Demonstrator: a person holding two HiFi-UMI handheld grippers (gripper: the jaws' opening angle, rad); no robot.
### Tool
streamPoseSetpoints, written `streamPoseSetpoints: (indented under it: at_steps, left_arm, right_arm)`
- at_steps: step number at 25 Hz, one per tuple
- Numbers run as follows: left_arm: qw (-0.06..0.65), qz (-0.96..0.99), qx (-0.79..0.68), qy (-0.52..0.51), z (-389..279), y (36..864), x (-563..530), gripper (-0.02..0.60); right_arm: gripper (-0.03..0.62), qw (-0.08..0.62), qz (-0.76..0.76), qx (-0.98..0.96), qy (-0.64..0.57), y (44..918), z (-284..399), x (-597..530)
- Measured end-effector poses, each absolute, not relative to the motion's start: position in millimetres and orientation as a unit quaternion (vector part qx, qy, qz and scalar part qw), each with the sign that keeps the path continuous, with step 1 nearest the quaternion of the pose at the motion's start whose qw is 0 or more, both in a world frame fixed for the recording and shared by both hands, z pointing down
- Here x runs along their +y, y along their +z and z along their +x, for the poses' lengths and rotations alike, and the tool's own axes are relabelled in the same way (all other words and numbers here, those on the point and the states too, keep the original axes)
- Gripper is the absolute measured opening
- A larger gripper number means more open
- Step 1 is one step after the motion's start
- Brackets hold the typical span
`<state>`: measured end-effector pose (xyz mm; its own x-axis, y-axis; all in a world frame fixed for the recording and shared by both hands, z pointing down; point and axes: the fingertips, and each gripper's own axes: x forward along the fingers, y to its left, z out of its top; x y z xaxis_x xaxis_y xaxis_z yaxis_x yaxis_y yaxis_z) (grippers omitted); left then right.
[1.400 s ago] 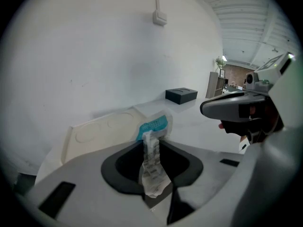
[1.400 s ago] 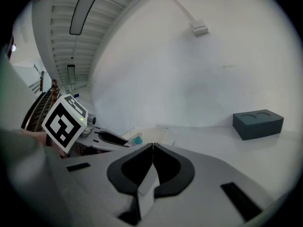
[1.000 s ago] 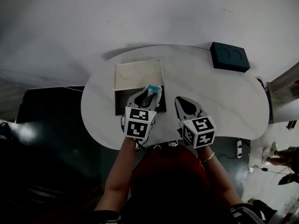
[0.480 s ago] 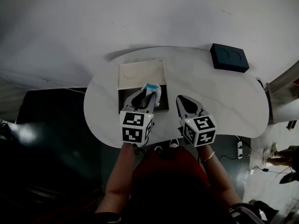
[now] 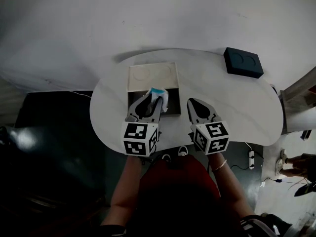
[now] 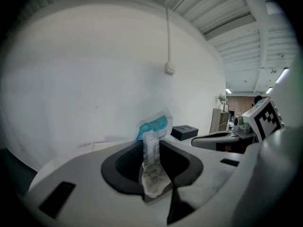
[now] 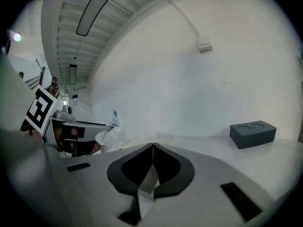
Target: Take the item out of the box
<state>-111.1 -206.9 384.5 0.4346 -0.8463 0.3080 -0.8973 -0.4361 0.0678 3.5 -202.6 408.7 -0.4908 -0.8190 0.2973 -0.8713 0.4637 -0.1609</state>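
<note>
From the head view, a white table (image 5: 232, 112) holds an open box (image 5: 170, 111) with its pale lid (image 5: 150, 76) lying flat behind it. The left gripper (image 5: 152, 98) pinches a clear packet (image 5: 160, 98) with a blue top and holds it over the box. The right gripper (image 5: 192, 102) sits just beside it, pressed together with nothing in it. A dark case (image 5: 243, 61) rests far off. In the left gripper view, the jaws squeeze the packet (image 6: 152, 150), which stands up between them. In the right gripper view, the jaws touch each other, and the case (image 7: 252, 132) sits to the right.
</note>
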Motion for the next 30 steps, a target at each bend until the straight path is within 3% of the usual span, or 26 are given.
streamPoseSetpoints:
  at_steps: [30]
  left_arm:
    - [0.113, 0.841, -0.526, 0.06, -143.4, 373.1, -178.6, 0.12]
  right_arm:
    - [0.015, 0.088, 0.506, -0.853, 0.092, 389.4, -22.9, -183.7]
